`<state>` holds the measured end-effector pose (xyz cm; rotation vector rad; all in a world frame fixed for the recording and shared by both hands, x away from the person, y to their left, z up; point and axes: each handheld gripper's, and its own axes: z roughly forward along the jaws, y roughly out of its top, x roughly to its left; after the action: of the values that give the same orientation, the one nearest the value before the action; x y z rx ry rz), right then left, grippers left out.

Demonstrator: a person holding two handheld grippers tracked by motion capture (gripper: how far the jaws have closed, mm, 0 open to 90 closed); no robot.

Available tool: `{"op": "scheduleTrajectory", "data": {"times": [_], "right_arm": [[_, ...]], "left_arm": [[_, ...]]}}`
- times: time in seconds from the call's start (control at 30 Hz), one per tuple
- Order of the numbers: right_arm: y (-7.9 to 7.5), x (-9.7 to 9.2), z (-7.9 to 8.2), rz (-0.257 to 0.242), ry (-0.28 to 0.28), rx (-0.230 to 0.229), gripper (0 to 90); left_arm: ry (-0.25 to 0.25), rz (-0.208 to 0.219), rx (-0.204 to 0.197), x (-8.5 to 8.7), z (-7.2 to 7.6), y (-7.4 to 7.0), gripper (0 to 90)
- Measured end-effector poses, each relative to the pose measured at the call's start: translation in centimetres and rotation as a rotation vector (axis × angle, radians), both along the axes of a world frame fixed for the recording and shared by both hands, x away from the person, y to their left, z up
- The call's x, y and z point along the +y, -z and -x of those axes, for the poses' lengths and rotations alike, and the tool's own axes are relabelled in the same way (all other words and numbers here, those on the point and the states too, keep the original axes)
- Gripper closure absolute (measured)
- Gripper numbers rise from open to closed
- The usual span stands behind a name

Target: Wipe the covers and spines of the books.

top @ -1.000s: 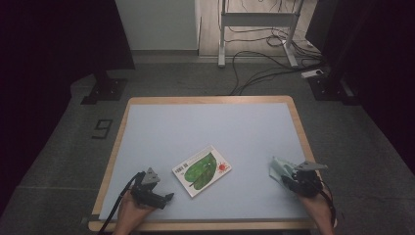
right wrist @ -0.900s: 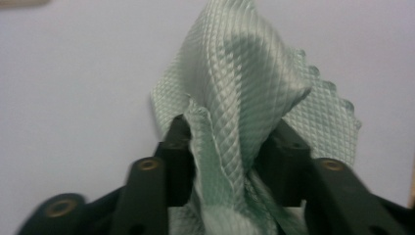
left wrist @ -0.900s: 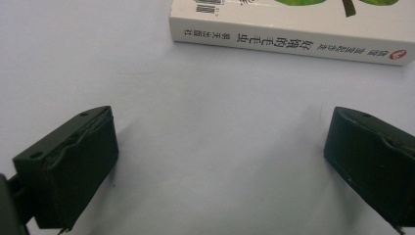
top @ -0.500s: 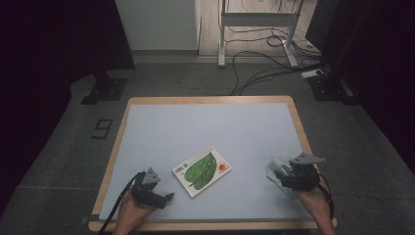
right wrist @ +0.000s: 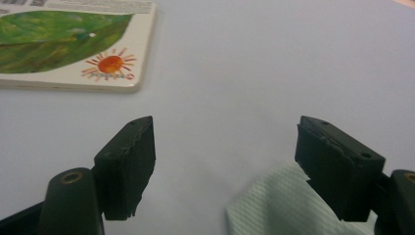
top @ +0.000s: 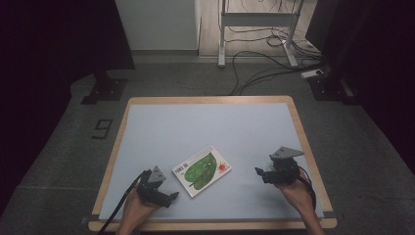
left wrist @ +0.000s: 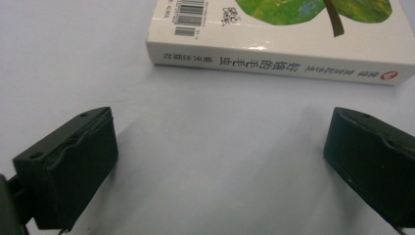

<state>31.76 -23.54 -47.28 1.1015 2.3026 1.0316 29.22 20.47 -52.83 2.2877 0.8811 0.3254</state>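
Observation:
A white book [top: 201, 170] with a green leaf and a small red sun on its cover lies flat near the table's front middle. My left gripper [top: 171, 196] rests on the table just left of the book. In the left gripper view it [left wrist: 220, 147] is open, facing the book's spine [left wrist: 274, 63] with bare table between the jaws. My right gripper [top: 258, 172] hovers to the right of the book. Its jaws [right wrist: 225, 142] have just been opening and stand open. A pale green cloth [right wrist: 284, 208] lies beneath, by the right jaw, with the book's corner [right wrist: 73, 44] ahead.
The table top [top: 205, 122] is a light blue mat with a wooden rim. On the dark floor beyond it are a metal stand [top: 254, 19], cables [top: 274, 58] and dark equipment at both sides.
My right gripper has moved left toward the book, risen a little, and its jaws have opened. The left gripper and the book have stayed put.

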Motion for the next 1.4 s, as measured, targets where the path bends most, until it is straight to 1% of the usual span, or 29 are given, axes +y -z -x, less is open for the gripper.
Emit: {"op": "scheduleTrajectory", "data": {"times": [0.13, 0.33, 0.6, 0.83, 1.07, 1.27, 1.3, 1.4], "right_arm": [[0.5, 1.3, -0.6, -0.001, -0.033, 0.013, 21.1], [1.6, 3.0, -1.5, -0.003, -0.070, 0.046, 19.9], [2.4, 5.0, -2.2, -0.013, -0.116, 0.059, 19.0], [3.2, 6.6, -2.9, -0.032, -0.148, 0.076, 19.1], [3.7, 8.3, -3.9, -0.038, -0.176, 0.091, 18.6], [4.7, 9.8, -4.9, -0.052, -0.202, 0.127, 17.0], [4.9, 10.1, -5.1, -0.051, -0.205, 0.130, 15.5], [5.2, 10.7, -5.7, -0.089, -0.219, 0.155, 14.2]], "left_arm": [[0.009, 0.000, 0.001, -0.5, -0.2, 0.0, 0.0], [0.020, 0.001, 0.001, -1.3, -0.5, 0.0, 0.0], [0.039, 0.000, 0.000, -2.3, -0.8, 0.0, 0.0], [0.047, 0.001, 0.000, -2.4, -0.7, 0.0, 0.0], [0.063, 0.005, -0.002, -2.6, -0.5, 0.0, 1.1], [0.069, 0.004, 0.000, -2.7, -0.3, 0.0, 1.1], [0.070, 0.004, 0.000, -2.7, -0.3, 0.0, 1.1], [0.071, 0.005, 0.002, -2.7, -0.4, 0.0, 0.9]]}}
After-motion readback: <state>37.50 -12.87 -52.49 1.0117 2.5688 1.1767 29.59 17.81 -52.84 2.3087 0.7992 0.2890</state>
